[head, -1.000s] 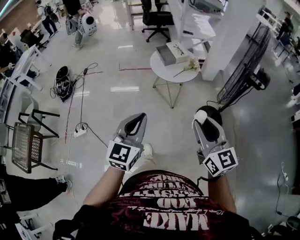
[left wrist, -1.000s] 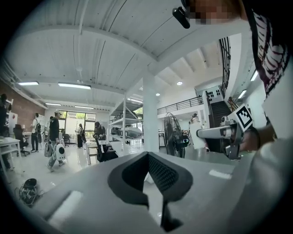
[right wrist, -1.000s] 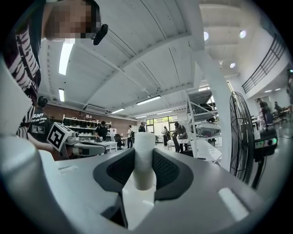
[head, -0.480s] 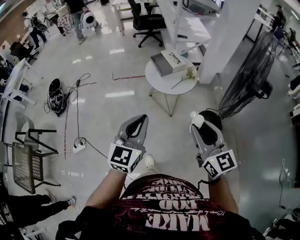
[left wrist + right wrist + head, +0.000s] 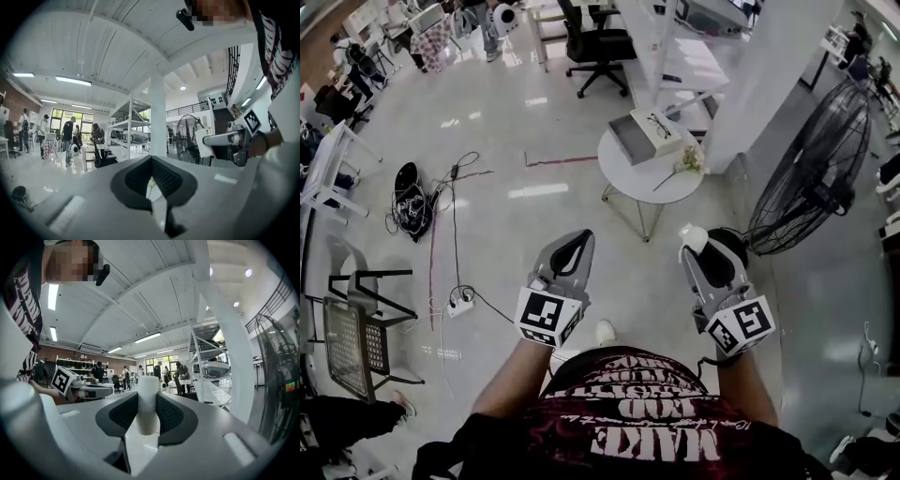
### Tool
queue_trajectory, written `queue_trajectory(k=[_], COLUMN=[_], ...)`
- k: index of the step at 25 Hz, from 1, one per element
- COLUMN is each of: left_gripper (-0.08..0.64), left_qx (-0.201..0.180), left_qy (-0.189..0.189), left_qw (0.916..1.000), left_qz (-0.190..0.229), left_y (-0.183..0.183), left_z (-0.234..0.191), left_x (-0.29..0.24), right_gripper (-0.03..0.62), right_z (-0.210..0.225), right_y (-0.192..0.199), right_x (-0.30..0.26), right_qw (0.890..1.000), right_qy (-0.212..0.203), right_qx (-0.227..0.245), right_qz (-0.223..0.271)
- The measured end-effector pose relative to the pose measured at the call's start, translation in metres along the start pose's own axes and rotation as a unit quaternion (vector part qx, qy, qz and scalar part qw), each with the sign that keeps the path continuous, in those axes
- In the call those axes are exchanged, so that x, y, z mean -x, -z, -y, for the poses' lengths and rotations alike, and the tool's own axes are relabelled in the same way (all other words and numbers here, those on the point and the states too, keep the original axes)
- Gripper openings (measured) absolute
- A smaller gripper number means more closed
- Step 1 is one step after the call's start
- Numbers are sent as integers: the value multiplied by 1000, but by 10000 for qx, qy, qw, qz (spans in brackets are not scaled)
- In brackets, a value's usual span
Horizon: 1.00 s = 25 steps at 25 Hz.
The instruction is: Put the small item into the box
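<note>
In the head view my right gripper (image 5: 695, 242) is shut on a small white cylinder-shaped item (image 5: 693, 237), held at waist height over the floor. The right gripper view shows that item (image 5: 147, 408) standing upright between the dark pads (image 5: 171, 413). My left gripper (image 5: 579, 236) is level with it on the left, shut and holding nothing; its tips meet in the left gripper view (image 5: 151, 158). An open white box (image 5: 649, 132) with glasses on it rests on a round white table (image 5: 623, 176) a few steps ahead, far from both grippers. A flower (image 5: 685, 162) lies beside the box.
A large standing fan (image 5: 811, 178) stands right of the table, next to a white pillar (image 5: 759, 75). An office chair (image 5: 595, 42) is behind the table. Cables (image 5: 412, 202) and a power strip (image 5: 459, 302) lie on the floor at left, near a metal chair (image 5: 352, 328).
The head view has shifted, and the table with the box now sits a little lower in the picture. Both grippers hold the same pose; the white item stays in the right one.
</note>
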<state>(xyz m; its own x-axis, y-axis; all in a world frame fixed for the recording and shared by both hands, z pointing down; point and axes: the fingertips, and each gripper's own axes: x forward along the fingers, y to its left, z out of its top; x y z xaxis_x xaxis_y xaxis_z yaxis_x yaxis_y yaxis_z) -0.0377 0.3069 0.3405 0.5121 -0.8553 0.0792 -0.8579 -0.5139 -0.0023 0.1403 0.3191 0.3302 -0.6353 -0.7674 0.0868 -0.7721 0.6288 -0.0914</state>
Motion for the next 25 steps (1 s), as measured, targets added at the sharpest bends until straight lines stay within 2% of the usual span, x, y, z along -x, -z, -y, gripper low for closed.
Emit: queue_trajectory(k=[8, 15, 25], left_gripper=[2, 2, 2], left_qx=[-14, -186, -189], left_qy=[133, 448, 288], left_qw=[9999, 9988, 9993], left_qz=[88, -41, -144], left_y=[3, 9, 9], left_z=[-23, -12, -25], left_x=[-8, -7, -13], right_gripper=[150, 150, 150], right_z=[-4, 0, 9], right_y=[-8, -1, -7], right_x=[-19, -20, -40], right_qw=[9997, 9986, 9992], right_qy=[207, 506, 359], right_qx=[120, 83, 104], right_qz=[-60, -123, -132])
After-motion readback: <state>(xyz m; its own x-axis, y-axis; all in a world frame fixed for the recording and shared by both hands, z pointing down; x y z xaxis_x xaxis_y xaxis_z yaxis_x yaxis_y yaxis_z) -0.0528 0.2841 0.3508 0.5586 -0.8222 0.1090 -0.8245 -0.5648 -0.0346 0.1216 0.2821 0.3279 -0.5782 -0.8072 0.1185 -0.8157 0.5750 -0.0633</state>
